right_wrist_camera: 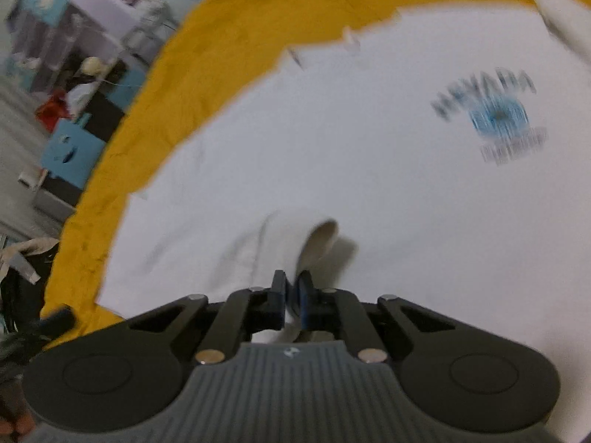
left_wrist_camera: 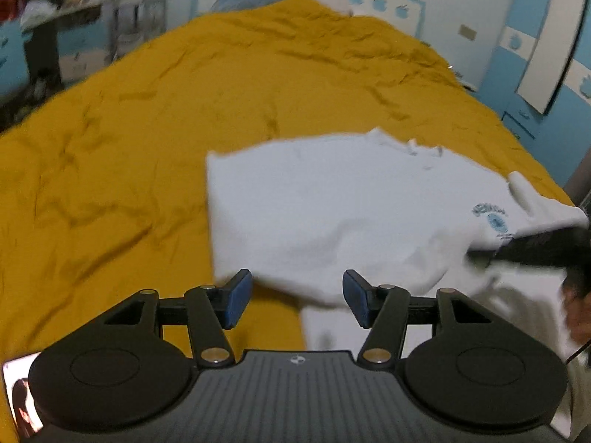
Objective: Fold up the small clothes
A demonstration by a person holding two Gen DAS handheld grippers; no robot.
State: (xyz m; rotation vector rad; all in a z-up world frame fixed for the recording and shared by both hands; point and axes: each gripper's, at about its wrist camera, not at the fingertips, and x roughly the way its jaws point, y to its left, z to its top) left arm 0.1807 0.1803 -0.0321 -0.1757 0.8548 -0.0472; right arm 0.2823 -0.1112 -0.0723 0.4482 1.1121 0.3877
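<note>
A white t-shirt [left_wrist_camera: 332, 214] with a blue chest print [left_wrist_camera: 493, 217] lies spread on the mustard-yellow bed cover [left_wrist_camera: 147, 129]. My left gripper [left_wrist_camera: 297, 301] hovers above the shirt's near edge, open, nothing between its blue pads. In the right wrist view the same white shirt [right_wrist_camera: 351, 155] fills the picture, its print [right_wrist_camera: 495, 118] at the upper right. My right gripper [right_wrist_camera: 293, 297] is shut on a raised fold of the shirt's fabric [right_wrist_camera: 306, 243] at the near edge. The right gripper also shows as a dark shape [left_wrist_camera: 535, 245] at the shirt's right side in the left wrist view.
The yellow cover [right_wrist_camera: 221, 48] runs well beyond the shirt to the left and back. Shelves with clutter [left_wrist_camera: 55, 11] stand at the far left, a blue and white wall [left_wrist_camera: 406, 7] behind the bed. A blue box [right_wrist_camera: 70, 151] and clutter sit off the bed's edge.
</note>
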